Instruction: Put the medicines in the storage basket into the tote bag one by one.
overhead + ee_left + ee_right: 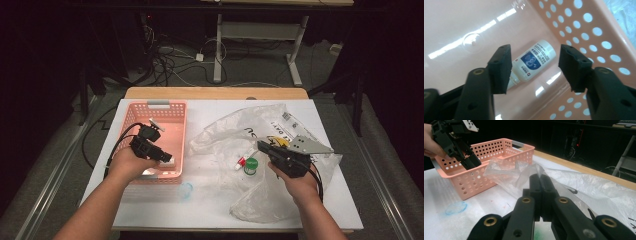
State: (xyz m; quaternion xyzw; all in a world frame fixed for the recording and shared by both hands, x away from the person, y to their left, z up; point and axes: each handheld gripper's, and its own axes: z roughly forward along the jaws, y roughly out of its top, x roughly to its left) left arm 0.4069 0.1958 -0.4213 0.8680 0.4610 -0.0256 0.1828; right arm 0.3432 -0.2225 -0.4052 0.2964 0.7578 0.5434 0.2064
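Observation:
A pink perforated basket [150,106] [486,177] stands at the table's left. My left gripper [167,157] [535,50] reaches down into its near right corner, jaws open. A small white bottle with a blue label [534,61] lies on the basket floor [461,20] below the gap, and neither pad touches it. The left gripper [471,161] also hangs over the basket rim in the right gripper view. My right gripper [261,145] [540,178] is shut at the edge of a crumpled clear plastic bag [235,130] [506,170]. I cannot tell whether it pinches the film.
On the bag near the right gripper lie a green-capped item [251,166] and a small red and white item [240,161]. A pale blue ring [186,190] [455,208] sits on the white table [210,210] in front of the basket.

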